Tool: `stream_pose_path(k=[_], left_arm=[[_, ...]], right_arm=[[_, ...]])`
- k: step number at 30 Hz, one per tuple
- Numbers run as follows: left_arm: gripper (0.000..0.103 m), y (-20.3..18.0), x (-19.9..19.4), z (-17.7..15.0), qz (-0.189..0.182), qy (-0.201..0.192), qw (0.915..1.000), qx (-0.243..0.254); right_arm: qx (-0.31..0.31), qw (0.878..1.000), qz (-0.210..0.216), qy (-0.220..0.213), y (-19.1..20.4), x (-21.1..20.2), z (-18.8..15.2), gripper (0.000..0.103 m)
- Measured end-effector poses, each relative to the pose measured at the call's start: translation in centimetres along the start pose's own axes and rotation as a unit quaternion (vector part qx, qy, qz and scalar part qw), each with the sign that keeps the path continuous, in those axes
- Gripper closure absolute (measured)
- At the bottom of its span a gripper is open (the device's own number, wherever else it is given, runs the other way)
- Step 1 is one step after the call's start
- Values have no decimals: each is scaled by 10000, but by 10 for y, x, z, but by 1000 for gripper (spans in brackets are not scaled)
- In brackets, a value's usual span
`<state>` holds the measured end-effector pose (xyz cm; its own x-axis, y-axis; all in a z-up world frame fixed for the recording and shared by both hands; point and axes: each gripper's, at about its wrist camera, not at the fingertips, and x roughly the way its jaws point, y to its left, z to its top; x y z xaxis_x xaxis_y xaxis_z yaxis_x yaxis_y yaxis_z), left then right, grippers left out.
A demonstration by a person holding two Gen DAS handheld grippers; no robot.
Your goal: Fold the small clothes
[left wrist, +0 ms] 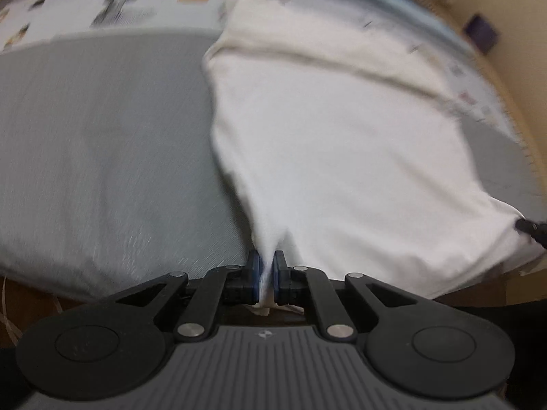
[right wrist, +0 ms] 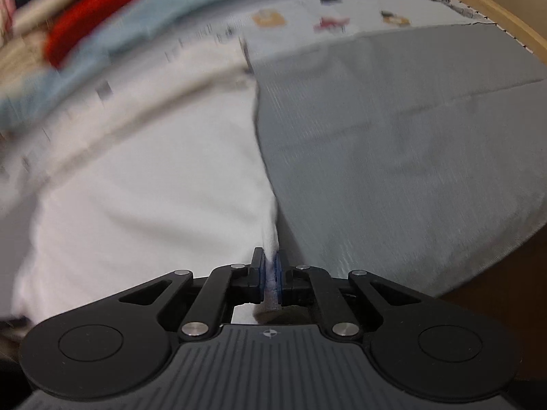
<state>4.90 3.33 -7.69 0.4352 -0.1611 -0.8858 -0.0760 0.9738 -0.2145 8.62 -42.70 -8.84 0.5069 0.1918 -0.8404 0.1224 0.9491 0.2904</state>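
A white garment (left wrist: 335, 136) lies spread on a grey sheet (left wrist: 102, 136), with a fold line running across its far part. My left gripper (left wrist: 267, 266) is shut on the garment's near left corner, with cloth pinched between the blue pads. In the right wrist view the same white garment (right wrist: 136, 188) fills the left half. My right gripper (right wrist: 270, 266) is shut on its near right corner. The right gripper's dark tip (left wrist: 533, 229) shows at the right edge of the left wrist view, at the garment's other corner. Both views are blurred.
The grey sheet (right wrist: 410, 153) covers a bed. Beyond it lies a printed white and pale blue cover (right wrist: 307, 10). A red item (right wrist: 102, 10) sits at the far left. A wooden bed edge (right wrist: 495, 10) curves at the right. The near edge of the bed drops to a dark floor (right wrist: 495, 290).
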Motion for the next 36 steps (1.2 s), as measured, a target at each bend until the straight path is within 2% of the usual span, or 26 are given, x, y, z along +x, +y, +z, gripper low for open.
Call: stream_pose_path(k=[5, 9, 14, 19, 21, 24, 30, 32, 36], left_arm=[[97, -3, -48, 10, -467, -592, 9971, -137], [97, 1, -96, 6, -817, -1017, 9913, -166], [97, 17, -160, -15, -1268, -1445, 9813, -59], [97, 39, -194, -29, -1621, -1628, 9724, -413], [97, 45, -190, -22, -1667, -1580, 9716, -574], [97, 49, -167, 1, -1460, -1415, 9767, -686], [97, 51, -87, 72, -947, -1110, 9866, -731], [97, 48, -56, 96, -645, -1068, 9909, -513], [97, 58, 8, 119, -384, -641, 9947, -704]], right_arm=[[227, 9954, 631, -681, 2, -50, 25, 98], [271, 9901, 953, -992, 1, -90, 38, 98], [254, 9816, 1401, -1274, -4, -143, 29, 98], [282, 9742, 1704, -1451, -20, -191, 6, 98], [366, 9747, 1682, -1426, -26, -194, 3, 98], [479, 9792, 1505, -1276, -31, -176, 8, 98], [592, 9875, 1091, -973, -21, -107, 48, 99], [490, 9909, 885, -888, -13, -77, 65, 99], [390, 9968, 493, -487, -4, -5, 102, 99]])
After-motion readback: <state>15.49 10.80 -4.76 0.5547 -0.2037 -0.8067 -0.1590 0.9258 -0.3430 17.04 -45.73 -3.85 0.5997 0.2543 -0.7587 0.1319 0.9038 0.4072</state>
